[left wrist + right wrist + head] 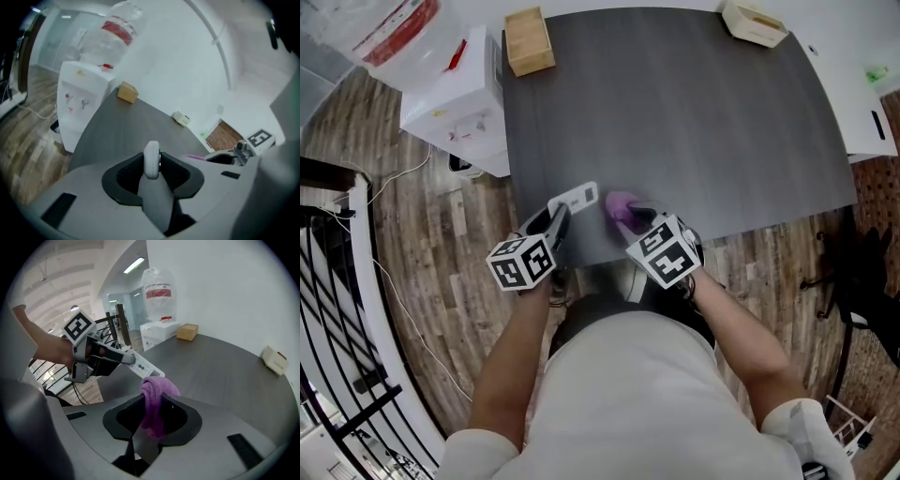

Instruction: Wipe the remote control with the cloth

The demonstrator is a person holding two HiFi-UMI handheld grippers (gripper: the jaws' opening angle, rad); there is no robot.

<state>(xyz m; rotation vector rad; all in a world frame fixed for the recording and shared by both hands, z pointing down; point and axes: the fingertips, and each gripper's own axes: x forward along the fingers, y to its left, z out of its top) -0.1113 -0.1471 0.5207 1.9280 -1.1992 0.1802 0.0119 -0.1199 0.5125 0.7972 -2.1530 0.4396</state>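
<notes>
The white remote control [577, 199] is held just above the near edge of the dark grey table [675, 122], with my left gripper [558, 216] shut on its near end. In the left gripper view the remote [151, 159] shows end-on, clamped between the jaws. My right gripper [636, 217] is shut on a bunched purple cloth [622, 208], which sits right beside the remote's right end. In the right gripper view the cloth [157, 394] rises from between the jaws, its top at the remote [143, 365]; I cannot tell whether they touch.
A water dispenser [455, 94] stands off the table's left side. A cardboard box [529, 40] sits at the far left corner, a small white box [755, 23] at the far right. A white desk [853, 84] adjoins on the right; a black railing [337, 309] runs at left.
</notes>
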